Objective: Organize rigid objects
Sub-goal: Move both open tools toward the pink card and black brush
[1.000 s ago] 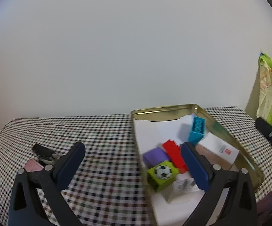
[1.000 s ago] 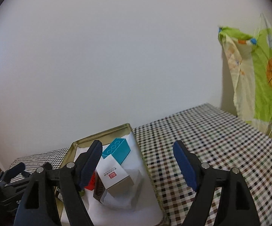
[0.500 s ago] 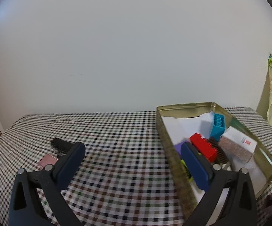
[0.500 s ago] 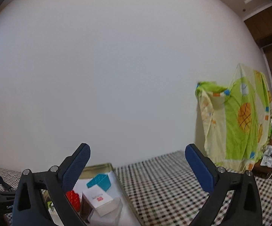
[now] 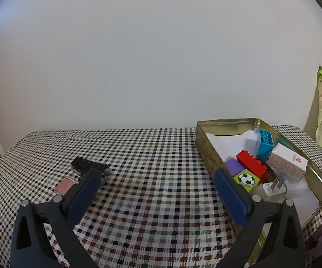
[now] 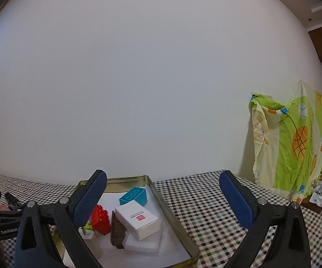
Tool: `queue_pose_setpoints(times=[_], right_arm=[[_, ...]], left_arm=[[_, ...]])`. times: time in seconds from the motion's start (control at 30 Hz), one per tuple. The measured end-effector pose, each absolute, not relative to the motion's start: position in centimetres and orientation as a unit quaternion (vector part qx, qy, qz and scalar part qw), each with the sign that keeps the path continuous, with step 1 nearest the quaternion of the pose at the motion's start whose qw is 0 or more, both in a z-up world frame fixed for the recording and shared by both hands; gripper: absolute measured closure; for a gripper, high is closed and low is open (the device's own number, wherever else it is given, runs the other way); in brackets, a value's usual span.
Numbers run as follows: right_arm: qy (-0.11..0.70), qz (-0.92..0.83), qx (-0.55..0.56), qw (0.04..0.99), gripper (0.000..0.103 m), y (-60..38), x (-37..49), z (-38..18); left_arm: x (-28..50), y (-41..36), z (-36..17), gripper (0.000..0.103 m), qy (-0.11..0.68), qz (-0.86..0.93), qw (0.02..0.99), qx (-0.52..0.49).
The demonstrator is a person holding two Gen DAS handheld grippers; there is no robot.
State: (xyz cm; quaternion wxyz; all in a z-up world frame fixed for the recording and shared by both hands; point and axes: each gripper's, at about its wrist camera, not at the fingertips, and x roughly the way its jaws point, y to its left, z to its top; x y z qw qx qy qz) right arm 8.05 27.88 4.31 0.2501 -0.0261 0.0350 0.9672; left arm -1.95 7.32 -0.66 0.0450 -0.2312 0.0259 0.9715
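Two grippers were in view, both empty. Left gripper (image 5: 156, 192) hung over the checked tablecloth (image 5: 156, 156) with jaws spread wide and nothing between them. Right gripper (image 6: 163, 198) pointed level above the tin; its jaws had just been opening, now stood at their widest, and held nothing.

Just beyond the left gripper's left finger lay one pink flat piece (image 5: 65, 185) and, just behind it, one black ridged item (image 5: 87, 167), perhaps a clip; hard to tell. Both sat on the cloth, well apart from the tin.

Gold tin (image 5: 207, 154), right of centre, held: one green football cube (image 5: 246, 179), one purple block (image 5: 234, 166), one red brick (image 5: 251, 164), one brown comb (image 6: 117, 232), one white plug (image 5: 274, 187), one white box (image 5: 289, 164), and furthest back one blue brick (image 5: 265, 144).

Judgement: task well along. Seven pieces in the tin, two left outside, likely the left gripper's next work.
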Motion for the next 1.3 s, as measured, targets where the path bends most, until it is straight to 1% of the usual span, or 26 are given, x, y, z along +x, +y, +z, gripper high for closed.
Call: queue_pose_setpoints(times=[0.17,0.23,0.6,1.3], right_arm=[[0.088,0.968,-0.039,0.233,0.001,27.3,8.7,3.8],[0.094,0.968,-0.043,0.23,0.001,26.9,8.8,3.8],[0.097,0.972,-0.056,0.207,0.001,23.0,7.8,3.9],[0.092,0.983,-0.084,0.134,0.001,15.0,1.3,3.4]], left_arm=[[-1.9,7.0,-0.8,0.0,0.025,0.97,0.047,-0.236],[-2.0,6.9,-0.9,0.0,0.027,0.97,0.049,-0.236],[-2.4,5.2,-1.1,0.0,0.019,0.967,0.048,-0.248],[-5.5,-2.9,-2.1,0.001,-0.004,0.959,-0.004,-0.284]])
